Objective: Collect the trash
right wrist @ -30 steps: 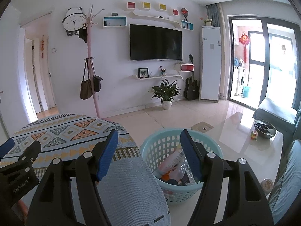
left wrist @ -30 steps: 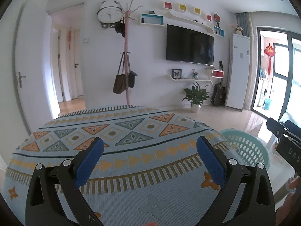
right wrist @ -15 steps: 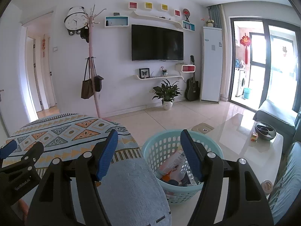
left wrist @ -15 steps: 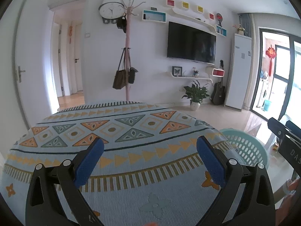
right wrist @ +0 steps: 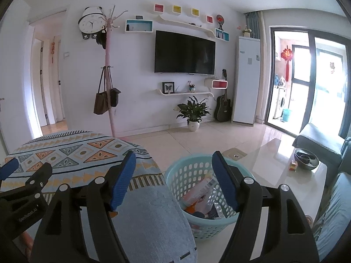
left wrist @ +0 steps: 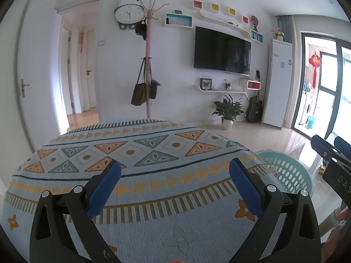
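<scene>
We held both tongs, left [left wrist: 175, 186] and right [right wrist: 173, 177], open and empty. The trash [right wrist: 203, 199] lay in the basket [right wrist: 186, 171] at near right: light, crinkly wrappers, best pinched by an edge.

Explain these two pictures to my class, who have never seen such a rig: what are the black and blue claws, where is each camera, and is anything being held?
There is no robot here. A person carries two clamp-like tools, one in each hand, and each has a wide-angle camera looking forward along its two fingers. One picture looks along the left hand-held gripper, above a patterned blanket. The other looks along the right hand-held gripper, above a turquoise basket that stands beside the blanket and holds trash. Both sets of blue-padded fingers stand wide apart with nothing between them, so neither tool holds anything. No loose trash shows on the blanket.
</scene>
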